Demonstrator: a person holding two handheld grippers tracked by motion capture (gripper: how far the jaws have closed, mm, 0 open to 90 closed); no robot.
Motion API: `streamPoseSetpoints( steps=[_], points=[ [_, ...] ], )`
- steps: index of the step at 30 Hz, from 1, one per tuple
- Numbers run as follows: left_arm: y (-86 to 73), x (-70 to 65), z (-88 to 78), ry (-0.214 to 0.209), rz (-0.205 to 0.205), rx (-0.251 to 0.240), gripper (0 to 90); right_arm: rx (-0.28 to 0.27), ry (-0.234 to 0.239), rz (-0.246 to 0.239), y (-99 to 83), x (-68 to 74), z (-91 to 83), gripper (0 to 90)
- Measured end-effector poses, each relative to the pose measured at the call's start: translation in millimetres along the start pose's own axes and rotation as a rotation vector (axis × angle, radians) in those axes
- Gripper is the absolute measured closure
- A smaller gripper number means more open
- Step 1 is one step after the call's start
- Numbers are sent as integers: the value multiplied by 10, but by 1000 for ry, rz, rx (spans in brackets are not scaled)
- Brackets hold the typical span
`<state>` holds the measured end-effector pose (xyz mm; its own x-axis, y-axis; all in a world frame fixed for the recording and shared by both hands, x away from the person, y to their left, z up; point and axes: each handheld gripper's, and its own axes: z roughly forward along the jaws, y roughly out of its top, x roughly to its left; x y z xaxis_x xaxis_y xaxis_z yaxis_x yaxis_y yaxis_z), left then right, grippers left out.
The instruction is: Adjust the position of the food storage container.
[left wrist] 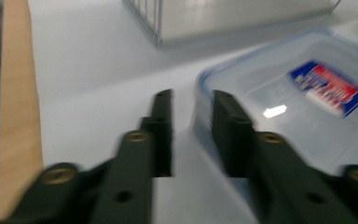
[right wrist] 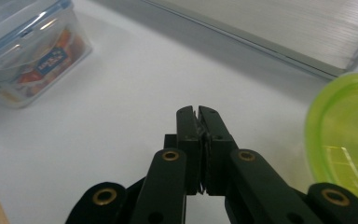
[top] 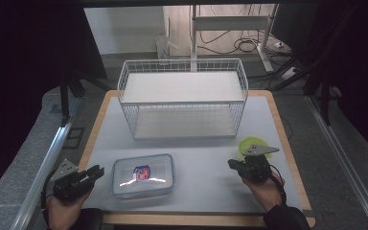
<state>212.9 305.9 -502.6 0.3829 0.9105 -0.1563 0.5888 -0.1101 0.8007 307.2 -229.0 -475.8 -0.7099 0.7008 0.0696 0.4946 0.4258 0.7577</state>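
Beside right gripper [right wrist: 198, 112]: green bowl [right wrist: 345, 135]

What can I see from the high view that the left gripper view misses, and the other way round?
High view alone: the person's hands, the right tool, the green dish beside it, and the wire basket's full shape. Left gripper view alone: a close look along the left tool's jaws, a narrow gap between them, nothing held. Both share the clear lidded box with its blue-and-red label, and the white table.
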Motion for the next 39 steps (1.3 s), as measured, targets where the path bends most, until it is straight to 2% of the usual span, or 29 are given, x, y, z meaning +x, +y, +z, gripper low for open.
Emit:
streamPoseSetpoints(
  steps=[1,3,7,10,11,15,18,21,24,30,36,39],
  points=[
    [-13,3,45,0,1,37,830,-1,5,-7,-1,17,0,873],
    [-21,-21,105,-4,19,81,890,1,12,-15,-5,61,4,873],
    [-28,-92,213,-27,31,159,900,5,39,-21,-15,143,23,871],
    [-36,-129,276,-60,30,191,900,6,59,-30,-14,202,42,869],
    [-32,-162,306,-38,41,201,900,9,65,-33,-11,226,48,868],
    [-17,-175,346,-54,12,187,900,3,100,-31,-4,314,94,857],
    [14,-227,402,-65,11,184,900,11,124,-30,-3,365,137,857],
    [57,-318,481,-81,25,183,900,22,143,-41,-1,425,169,857],
    [113,-418,580,-106,55,182,900,30,157,-47,-2,469,203,857],
    [234,-614,789,-148,100,181,900,41,155,-39,-16,467,241,857],
    [309,-782,931,-179,136,177,900,55,130,-30,-35,432,264,840],
    [349,-858,999,-193,153,178,900,67,108,-1,-61,368,271,844]
  ],
)
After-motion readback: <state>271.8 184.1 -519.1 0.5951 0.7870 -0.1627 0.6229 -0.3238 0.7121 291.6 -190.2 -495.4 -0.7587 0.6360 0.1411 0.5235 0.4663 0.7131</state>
